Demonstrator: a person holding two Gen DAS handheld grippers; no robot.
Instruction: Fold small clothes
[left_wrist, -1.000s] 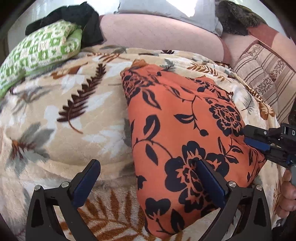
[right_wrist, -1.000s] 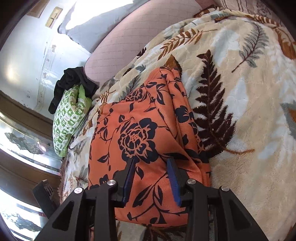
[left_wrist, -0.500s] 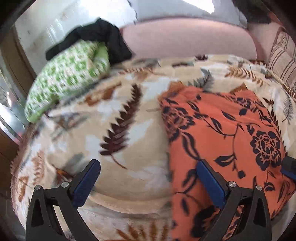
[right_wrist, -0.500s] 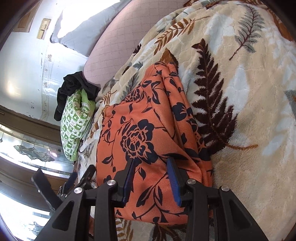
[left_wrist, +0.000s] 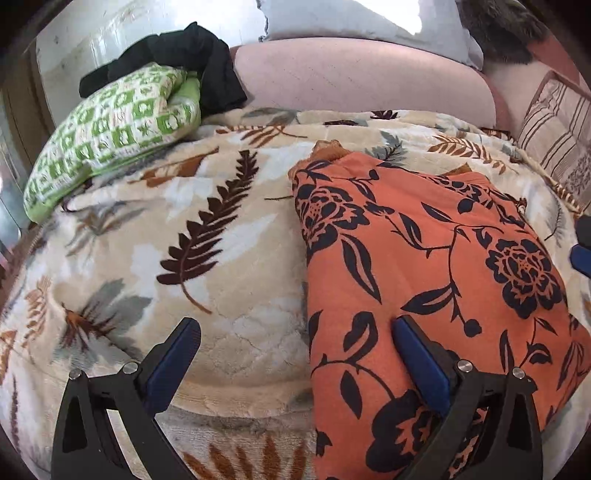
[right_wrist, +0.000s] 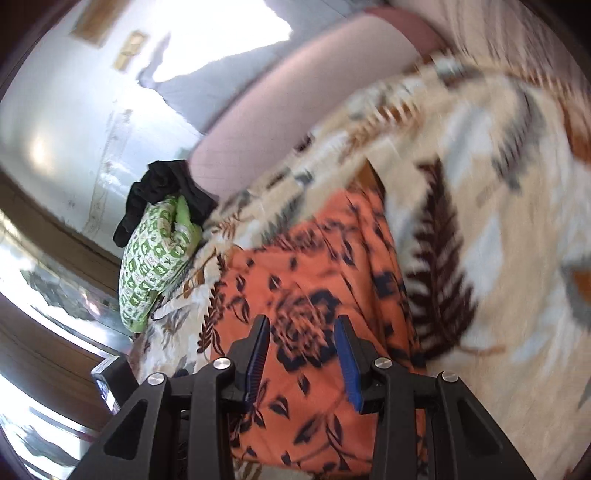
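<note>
An orange garment with a dark floral print (left_wrist: 436, 280) lies folded flat on the leaf-patterned blanket (left_wrist: 207, 258). My left gripper (left_wrist: 295, 325) is open wide and low over the garment's left edge. One of its fingers (left_wrist: 417, 358) is over the cloth and the other over bare blanket. In the blurred right wrist view, my right gripper (right_wrist: 303, 321) hovers above the garment (right_wrist: 306, 295) with its jaws part open and nothing pinched between them. A blue pad of the right gripper (left_wrist: 581, 256) shows at the garment's right side.
A green-and-white checked pillow (left_wrist: 110, 129) with a black cloth (left_wrist: 199, 62) on it lies at the back left. A pink cushion (left_wrist: 362, 81) runs along the back, and a striped cushion (left_wrist: 557, 129) is at the right. Bare blanket spreads left of the garment.
My left gripper has swung left, so its left finger now sits over bare blanket. My right gripper has lifted up off the garment, whose folded shape is unchanged.
</note>
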